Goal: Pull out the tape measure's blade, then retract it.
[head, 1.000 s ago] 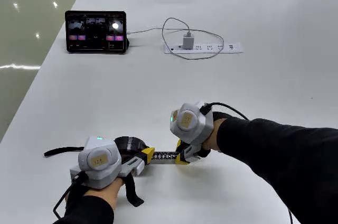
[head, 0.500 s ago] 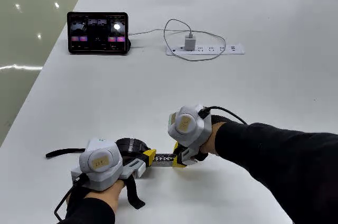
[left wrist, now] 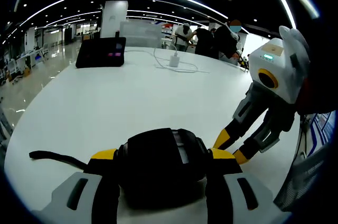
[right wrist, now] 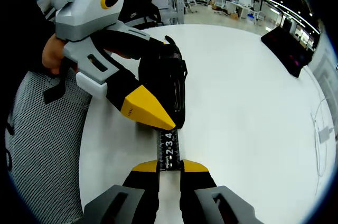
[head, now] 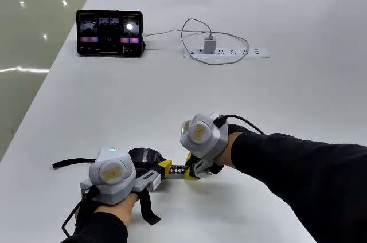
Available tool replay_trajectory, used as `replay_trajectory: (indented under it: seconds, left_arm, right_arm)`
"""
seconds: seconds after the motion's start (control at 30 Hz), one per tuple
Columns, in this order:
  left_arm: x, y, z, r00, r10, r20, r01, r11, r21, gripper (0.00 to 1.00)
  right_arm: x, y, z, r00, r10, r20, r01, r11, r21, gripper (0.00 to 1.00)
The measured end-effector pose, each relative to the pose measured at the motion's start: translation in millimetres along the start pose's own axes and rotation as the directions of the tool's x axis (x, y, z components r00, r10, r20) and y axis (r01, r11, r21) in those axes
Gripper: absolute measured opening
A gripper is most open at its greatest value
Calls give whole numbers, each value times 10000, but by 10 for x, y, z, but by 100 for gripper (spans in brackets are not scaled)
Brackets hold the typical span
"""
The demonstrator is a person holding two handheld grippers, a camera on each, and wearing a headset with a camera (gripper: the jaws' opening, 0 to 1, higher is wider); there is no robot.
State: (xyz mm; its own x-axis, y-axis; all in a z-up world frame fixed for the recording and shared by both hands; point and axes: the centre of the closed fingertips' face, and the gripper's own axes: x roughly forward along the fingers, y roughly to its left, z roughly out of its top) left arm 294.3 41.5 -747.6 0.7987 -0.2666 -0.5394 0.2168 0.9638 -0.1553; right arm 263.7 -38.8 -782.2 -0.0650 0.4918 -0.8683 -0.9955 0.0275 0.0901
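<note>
Tape measure sits on the white table at approx 7 o'clock in the head view, close to the near edge, with its black strap trailing off toward 9 o'clock. Left gripper is clamped on the black body, one jaw on each flat side, yellow tips just past the shell in the left gripper view. Right gripper is at 3 o'clock of the body, jaws closed narrow on the blade near its free end. Only a short bit of blade is out, digits 2-3-4 readable btwn mouth and jaws. Tablet is at 11 o'clock and the power strip at 12, both well apart from the work. Handling est: body prob hard, compact, w/ some weight, and the rubbery-looking shell should grip ok, so holding across the flat sides is right. Blade is thin metal, likely slick and springy, stiff along its length but apt to kink if bent sideways. Best hold is at the end hook, flat faces btwn the pads. Spring return prob pulls hard, so a loose pinch risks the blade slipping and snapping back into the case.
</note>
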Motion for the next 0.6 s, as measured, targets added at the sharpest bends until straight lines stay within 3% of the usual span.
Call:
replay_trajectory:
  seconds: [0.6]
  left_arm:
    - [1, 2, 2, 10000, -58, -10, 58, 10000, -29, 61]
  right_arm:
    - [109, 19, 199, 9994, -48, 353, 47, 10000, 13, 11]
